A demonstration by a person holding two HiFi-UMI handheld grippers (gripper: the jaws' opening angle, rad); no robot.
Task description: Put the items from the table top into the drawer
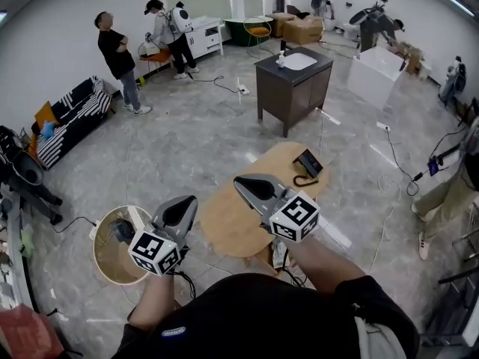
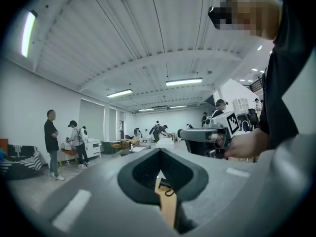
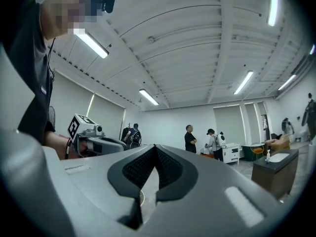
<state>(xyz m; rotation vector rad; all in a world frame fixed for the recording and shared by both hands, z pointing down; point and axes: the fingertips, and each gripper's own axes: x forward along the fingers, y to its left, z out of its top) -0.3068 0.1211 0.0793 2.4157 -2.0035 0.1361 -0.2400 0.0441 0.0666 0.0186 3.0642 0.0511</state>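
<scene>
round basket [image 1: 98, 250] left of oval table [image 1: 228, 217]: dark clutter inside | black device [image 1: 309, 164] on table's far end, long axis slanting | my left tongs [image 1: 186, 200], right tongs [image 1: 240, 181]: clenched, empty

Right gripper [image 3: 154, 149]: jaws closed tip to tip. Left gripper [image 3: 118, 146] at their 9 o'clock; two standing people [image 3: 190, 138] at 3 o'clock; dark cabinet [image 3: 276, 174] at 4 o'clock
</scene>
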